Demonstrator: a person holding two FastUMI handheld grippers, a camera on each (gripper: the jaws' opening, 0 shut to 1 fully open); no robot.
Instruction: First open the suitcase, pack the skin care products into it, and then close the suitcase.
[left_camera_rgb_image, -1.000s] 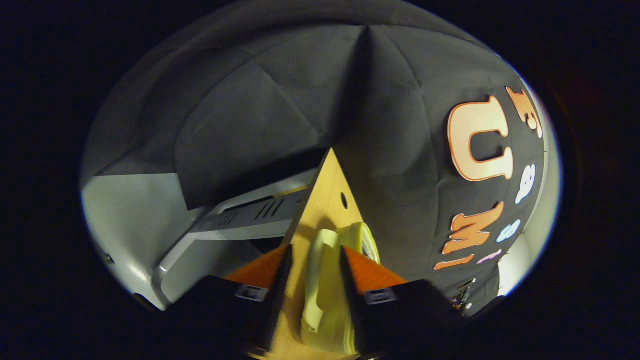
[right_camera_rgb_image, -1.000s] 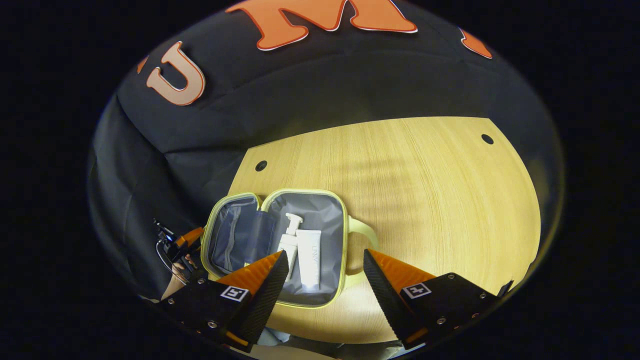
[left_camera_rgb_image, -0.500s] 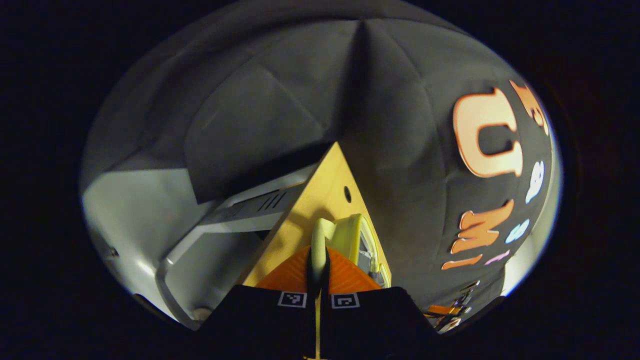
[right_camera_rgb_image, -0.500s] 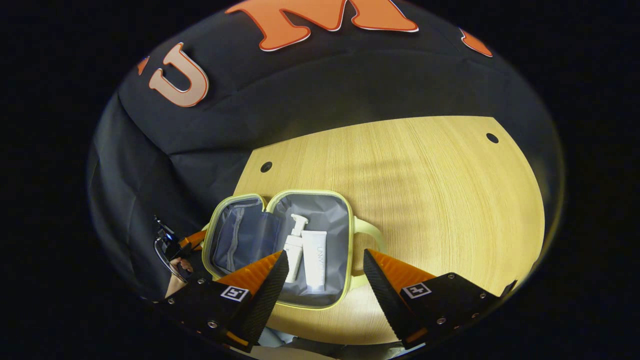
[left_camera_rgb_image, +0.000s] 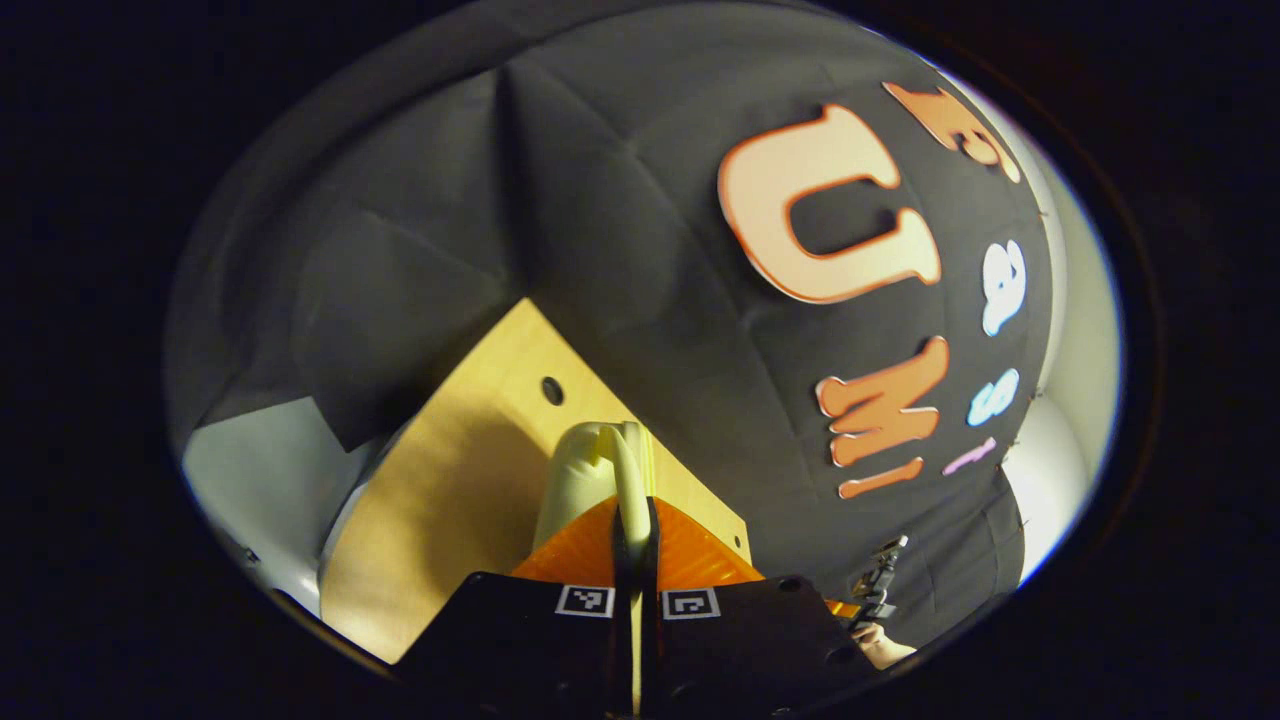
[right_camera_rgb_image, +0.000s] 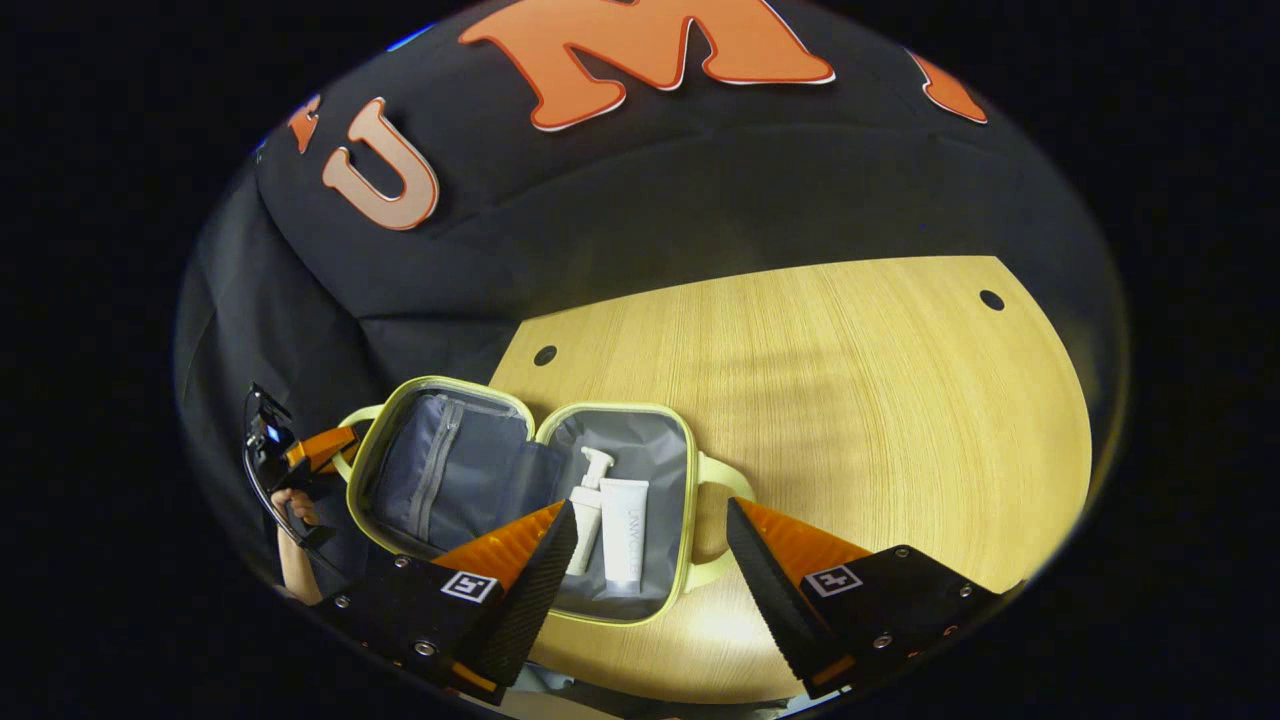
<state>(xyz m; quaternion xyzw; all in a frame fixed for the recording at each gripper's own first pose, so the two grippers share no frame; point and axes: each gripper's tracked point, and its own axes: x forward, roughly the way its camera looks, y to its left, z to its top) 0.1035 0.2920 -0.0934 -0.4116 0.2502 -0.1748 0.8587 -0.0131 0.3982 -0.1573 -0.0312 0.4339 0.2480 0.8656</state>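
The small pale-yellow suitcase with grey lining (right_camera_rgb_image: 470, 480) lies open on the light wooden bench (right_camera_rgb_image: 850, 400), its left half tilted up, and in its flat right half a white pump bottle (right_camera_rgb_image: 587, 505) and a white squeeze tube (right_camera_rgb_image: 624, 532) lie side by side, long axes running away from the camera, pump head at the far end; the tube's grey lettering is too small to read. The left hand-held gripper (left_camera_rgb_image: 633, 520) is clamped on the lifted half's pale-yellow handle (left_camera_rgb_image: 610, 465). The right hand-held gripper (right_camera_rgb_image: 650, 550) hovers above, jaws wide, holding nothing.
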